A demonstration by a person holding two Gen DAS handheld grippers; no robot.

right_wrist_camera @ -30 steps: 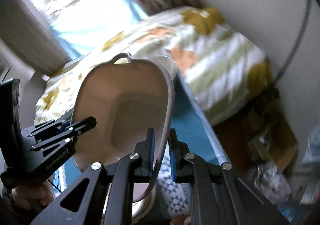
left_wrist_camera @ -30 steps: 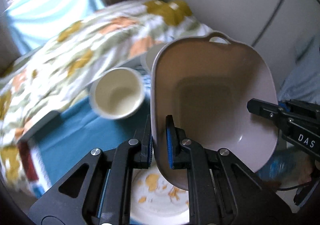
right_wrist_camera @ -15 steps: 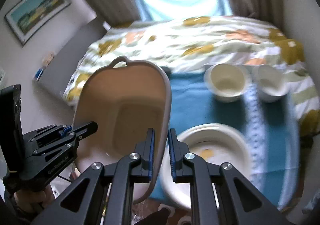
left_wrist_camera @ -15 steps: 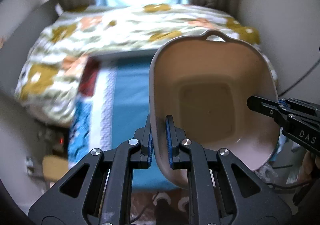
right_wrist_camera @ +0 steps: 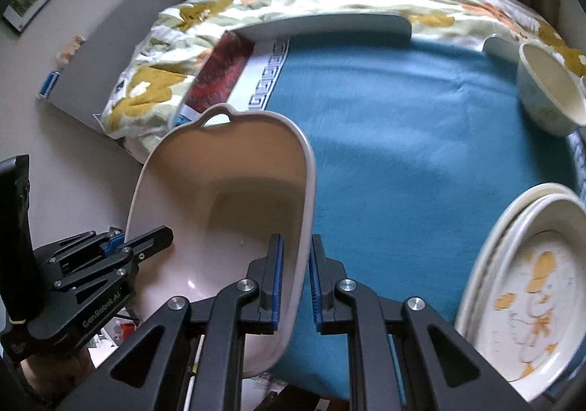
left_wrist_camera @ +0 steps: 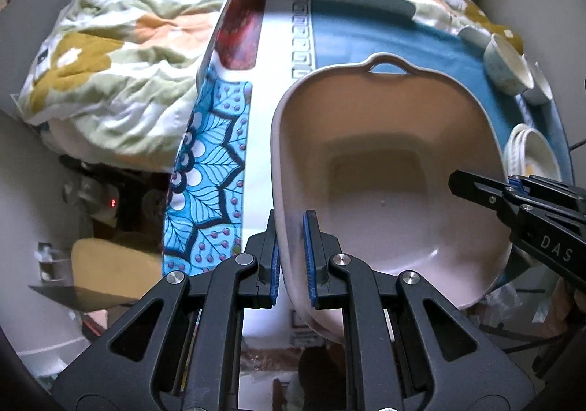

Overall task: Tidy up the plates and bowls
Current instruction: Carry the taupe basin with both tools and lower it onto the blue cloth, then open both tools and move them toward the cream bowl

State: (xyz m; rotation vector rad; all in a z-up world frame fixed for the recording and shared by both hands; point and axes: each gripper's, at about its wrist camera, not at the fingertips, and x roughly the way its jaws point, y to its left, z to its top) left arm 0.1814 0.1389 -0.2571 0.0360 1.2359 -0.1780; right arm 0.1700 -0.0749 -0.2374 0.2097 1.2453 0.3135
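A large pale pink basin (left_wrist_camera: 384, 169) with a loop handle at its far rim is held between both grippers above the left part of a blue cloth (right_wrist_camera: 403, 133). My left gripper (left_wrist_camera: 291, 261) is shut on its left rim. My right gripper (right_wrist_camera: 295, 279) is shut on its right rim, and the basin also shows in the right wrist view (right_wrist_camera: 227, 198). A stack of white plates with an orange print (right_wrist_camera: 527, 286) lies at the right. A cream bowl (right_wrist_camera: 545, 92) stands at the far right, with another bowl partly hidden behind it.
The cloth lies on a grey tray-like surface with a raised far rim (right_wrist_camera: 329, 25) on a flowered bedspread (left_wrist_camera: 121, 45). A patterned blue and white border (left_wrist_camera: 208, 162) hangs at the left edge. Floor clutter lies below at the left.
Both grippers have swung with the basin, now lower and over the left end of the cloth. The views have turned, so the plates and bowls now sit at the right.
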